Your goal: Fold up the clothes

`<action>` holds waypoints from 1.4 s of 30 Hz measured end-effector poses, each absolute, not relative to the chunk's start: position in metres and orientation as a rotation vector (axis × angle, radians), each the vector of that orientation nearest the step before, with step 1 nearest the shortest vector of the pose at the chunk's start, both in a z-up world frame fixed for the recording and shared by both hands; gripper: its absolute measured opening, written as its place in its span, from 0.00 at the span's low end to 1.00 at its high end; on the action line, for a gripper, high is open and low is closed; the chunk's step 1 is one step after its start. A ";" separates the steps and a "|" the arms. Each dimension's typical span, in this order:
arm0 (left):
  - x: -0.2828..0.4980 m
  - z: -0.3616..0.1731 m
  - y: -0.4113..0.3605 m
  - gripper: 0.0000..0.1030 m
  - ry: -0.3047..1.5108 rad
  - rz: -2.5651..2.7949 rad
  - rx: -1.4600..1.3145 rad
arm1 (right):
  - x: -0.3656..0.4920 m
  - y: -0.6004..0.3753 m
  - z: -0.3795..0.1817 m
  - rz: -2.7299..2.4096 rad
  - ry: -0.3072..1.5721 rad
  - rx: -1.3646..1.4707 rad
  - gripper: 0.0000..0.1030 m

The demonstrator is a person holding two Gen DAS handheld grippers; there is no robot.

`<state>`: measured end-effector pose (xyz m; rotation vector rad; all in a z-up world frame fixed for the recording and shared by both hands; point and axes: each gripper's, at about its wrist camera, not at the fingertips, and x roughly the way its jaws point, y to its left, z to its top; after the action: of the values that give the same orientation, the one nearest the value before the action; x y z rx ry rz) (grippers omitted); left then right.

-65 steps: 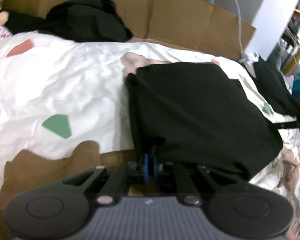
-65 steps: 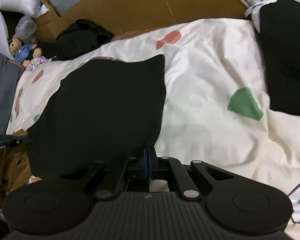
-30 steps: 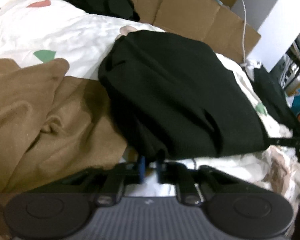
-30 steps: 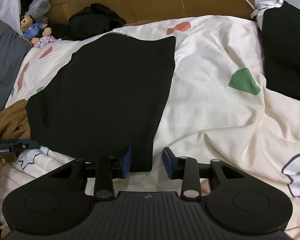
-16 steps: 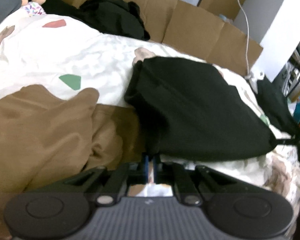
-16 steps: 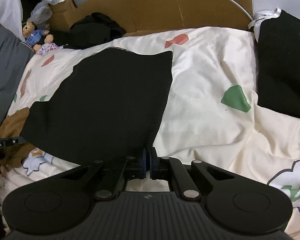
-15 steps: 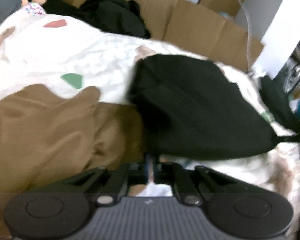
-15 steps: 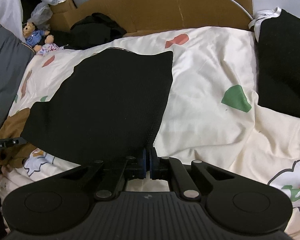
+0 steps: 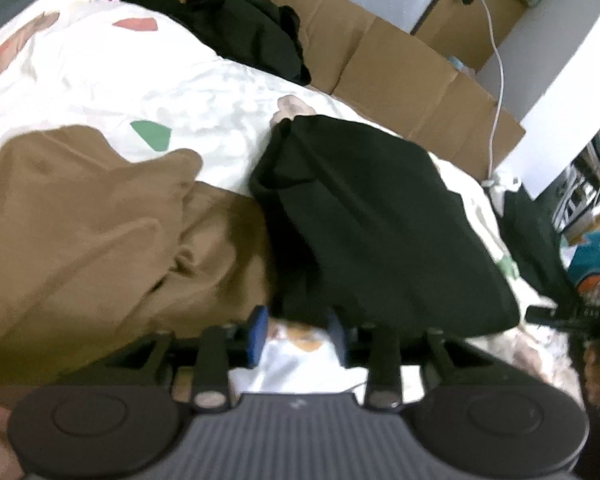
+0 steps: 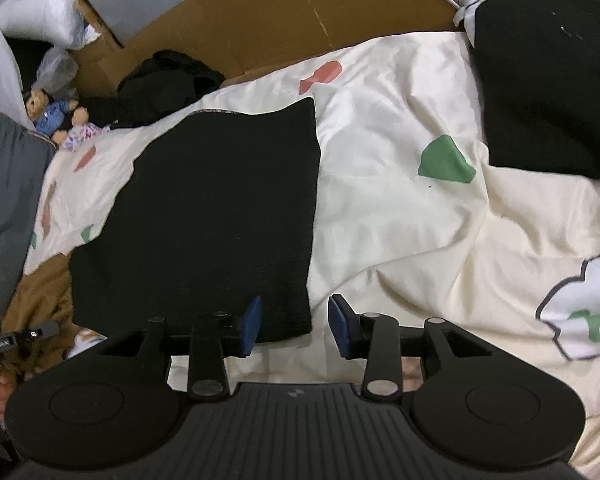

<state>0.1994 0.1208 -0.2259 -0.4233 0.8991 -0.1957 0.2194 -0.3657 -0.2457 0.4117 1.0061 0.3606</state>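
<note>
Garment: we see a folded black knit garment [image 10: 216, 220] lying flat on the cream printed duvet [image 10: 400, 208], its near edge just in front of both grippers.
Left gripper [image 9: 297, 334]: we find its blue pads spread apart with nothing clamped; the black fabric's near corner hangs just above the gap.
Right gripper [image 10: 294, 325]: we find its jaws wide apart too, the garment's near right corner lying between the pads, not pinched.
Brown cloth [image 9: 92, 232]: we see it rumpled on the duvet, touching the black garment's left side.
Other clothes: a second black pile [image 10: 552, 80] sits at the far right, well apart; another dark heap [image 10: 168, 80] lies against the cardboard [image 10: 300, 12].
Toys: stuffed dolls [image 10: 56, 116] rest near the far left corner.
</note>
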 end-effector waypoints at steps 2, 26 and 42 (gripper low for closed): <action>0.201 -0.226 0.118 0.47 0.891 -0.193 -0.482 | 0.215 -0.368 -0.246 0.349 0.994 0.449 0.41; 0.192 -0.258 0.117 0.50 0.813 -0.096 -0.843 | 0.188 -0.365 -0.284 0.309 0.967 0.803 0.42; 0.201 -0.284 0.119 0.51 0.820 -0.062 -0.920 | 0.203 -0.354 -0.310 0.242 1.012 0.874 0.43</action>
<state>0.2007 0.1187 -0.2842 -0.9203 0.8202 -0.0620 0.2033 -0.3536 -0.3101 0.8739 1.0120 0.2416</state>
